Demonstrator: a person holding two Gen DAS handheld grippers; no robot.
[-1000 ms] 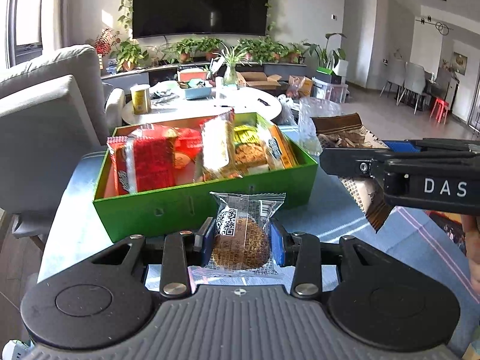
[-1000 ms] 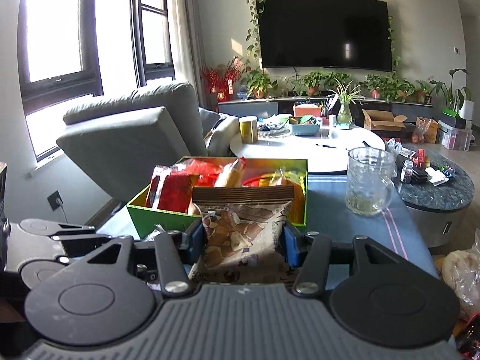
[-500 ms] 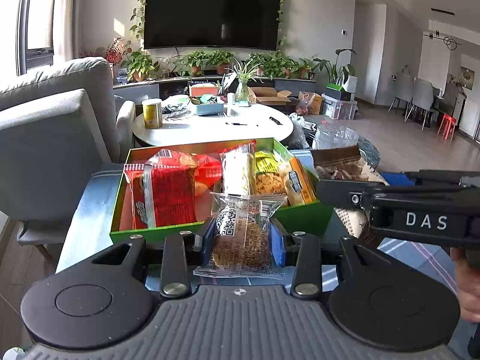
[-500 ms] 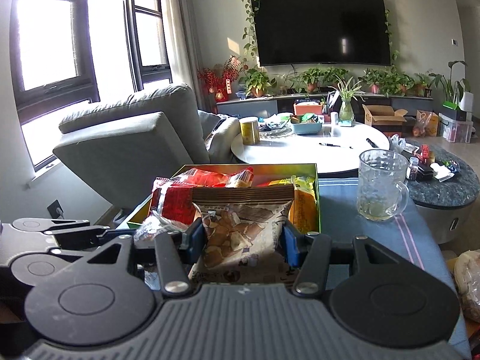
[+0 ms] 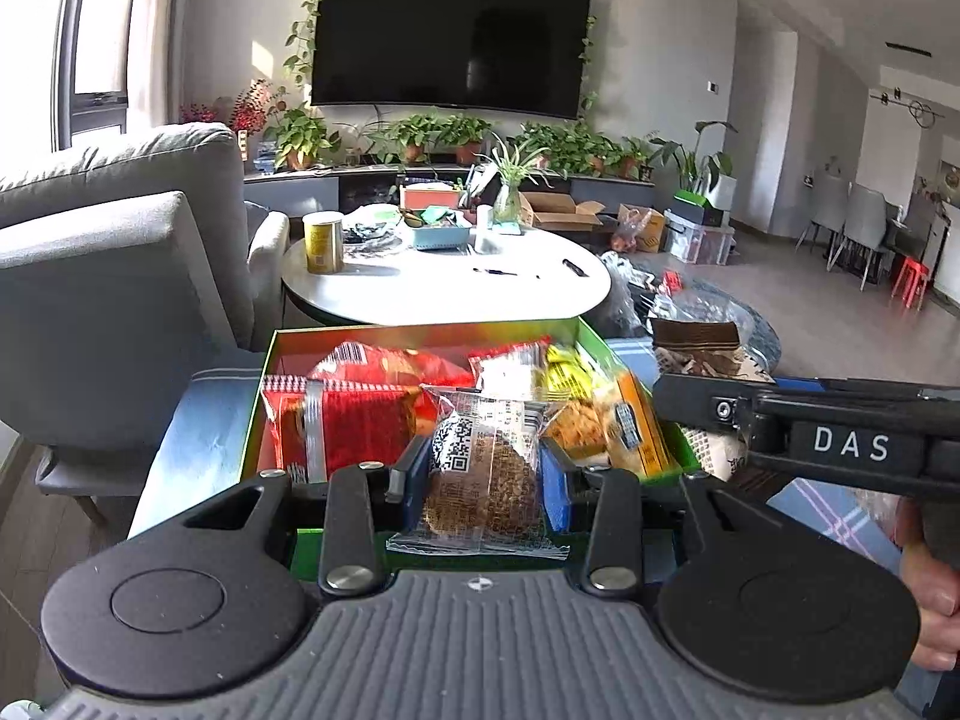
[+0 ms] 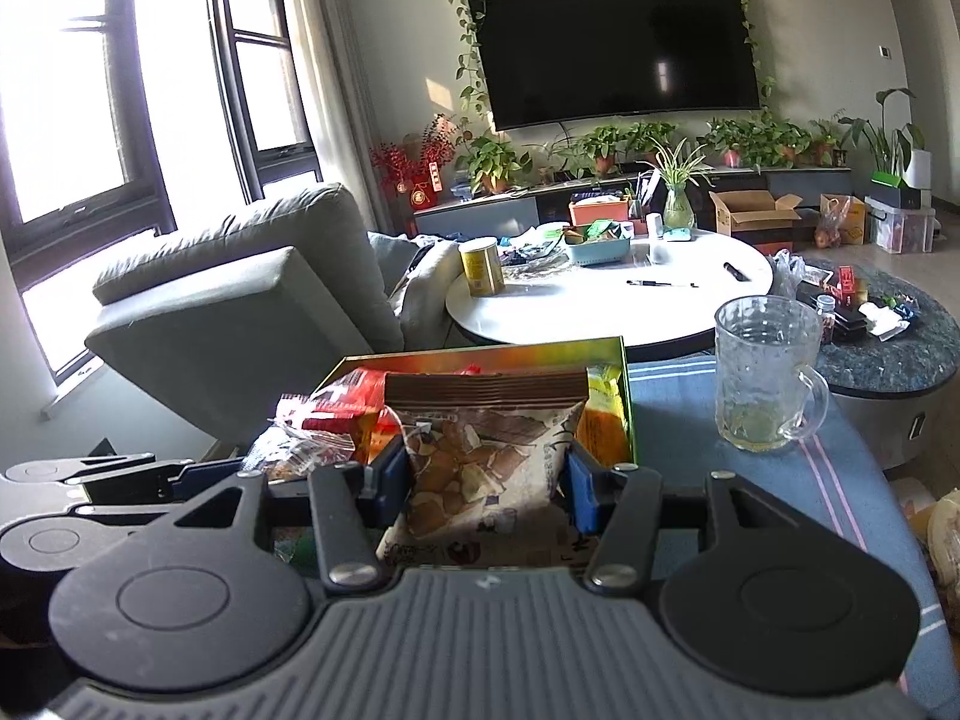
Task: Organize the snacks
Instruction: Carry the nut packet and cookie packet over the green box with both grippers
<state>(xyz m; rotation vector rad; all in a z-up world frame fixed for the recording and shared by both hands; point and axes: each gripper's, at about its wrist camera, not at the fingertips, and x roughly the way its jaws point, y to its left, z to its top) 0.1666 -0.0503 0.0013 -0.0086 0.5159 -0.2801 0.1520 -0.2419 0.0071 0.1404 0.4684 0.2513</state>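
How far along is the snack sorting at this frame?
Done: several packets, red and yellow among them, already sit in the green box. In hand: the left gripper clamps a clear-wrapped round cake, the right gripper a brown-topped snack bag, both near the box. Left: dropping both in.

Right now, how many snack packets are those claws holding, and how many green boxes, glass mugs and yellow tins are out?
Snack packets held: 2, a clear-wrapped cake in the left claw and a brown-patterned packet in the right claw
Green box: 1
Glass mug: 1
Yellow tin: 1
Total: 5
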